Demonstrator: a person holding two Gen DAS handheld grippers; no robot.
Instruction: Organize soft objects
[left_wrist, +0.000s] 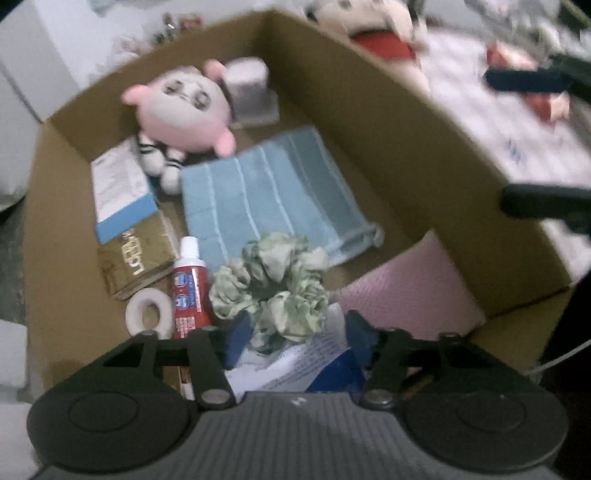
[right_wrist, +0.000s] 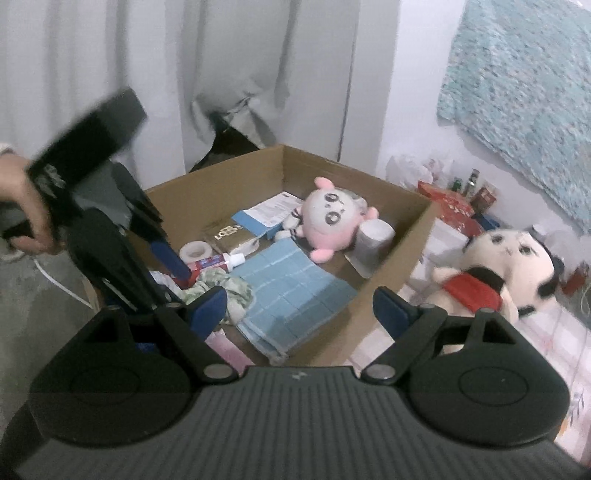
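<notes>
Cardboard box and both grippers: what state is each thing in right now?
Cardboard box: open-topped, holding mixed items.
Blue towel: folded flat on the box floor.
Green scrunchie: bunched, between the left gripper's fingers, pads apart from it.
Left gripper: open.
Right gripper: open, empty.
Pink plush: lying in the box.
Toothpaste tube: capped, lying flat.
White plush: outside the box.
</notes>
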